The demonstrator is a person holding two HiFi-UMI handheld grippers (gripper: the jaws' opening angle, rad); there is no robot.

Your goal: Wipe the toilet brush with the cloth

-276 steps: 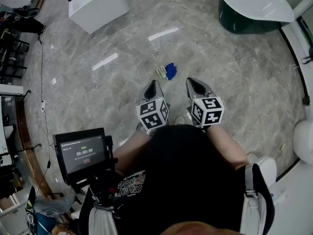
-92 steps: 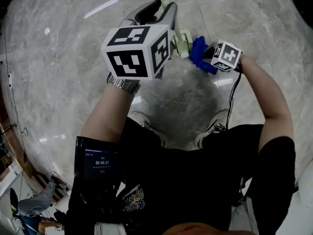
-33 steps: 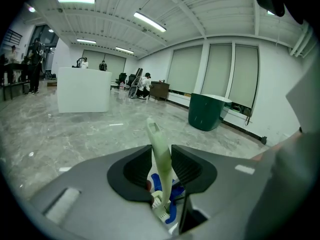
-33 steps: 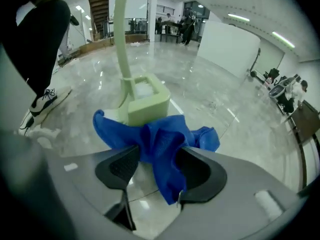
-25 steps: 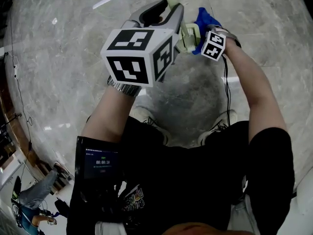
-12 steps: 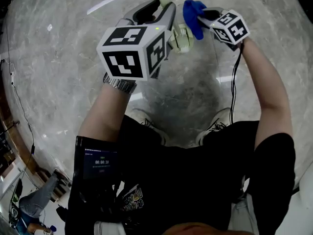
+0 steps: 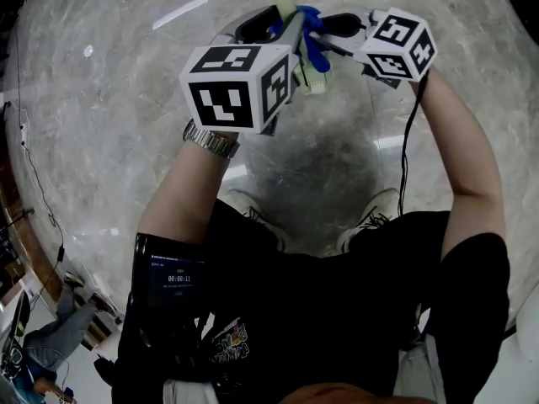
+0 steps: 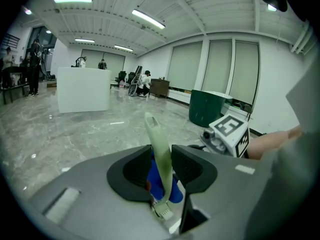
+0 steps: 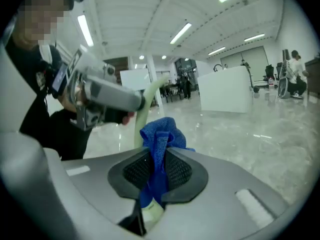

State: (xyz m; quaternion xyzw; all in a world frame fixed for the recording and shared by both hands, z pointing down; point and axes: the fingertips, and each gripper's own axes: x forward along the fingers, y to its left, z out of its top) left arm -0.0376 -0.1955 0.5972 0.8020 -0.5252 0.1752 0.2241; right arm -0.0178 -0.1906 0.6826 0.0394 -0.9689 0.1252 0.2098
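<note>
My left gripper (image 7: 282,22) is held up in front of me, shut on the pale green toilet brush (image 7: 317,74), whose handle (image 8: 159,144) rises upright between its jaws. My right gripper (image 7: 327,34) comes in from the right, shut on the blue cloth (image 9: 159,139); its jaws have just closed tighter on it. In the head view the cloth (image 7: 310,42) lies against the brush handle just beyond the left jaws. From the left gripper view the cloth (image 8: 164,181) shows behind the handle. The brush handle (image 9: 142,118) stands just behind the cloth in the right gripper view.
Grey marble floor lies far below both hands. A white counter (image 8: 84,89) and a dark green tub (image 8: 209,109) stand farther off in the room, with people near the back wall. A small screen (image 7: 173,280) hangs at my chest.
My right gripper rose and swung left with the cloth, from beside the brush head up to the handle at the left jaws. The left gripper and brush stayed still.
</note>
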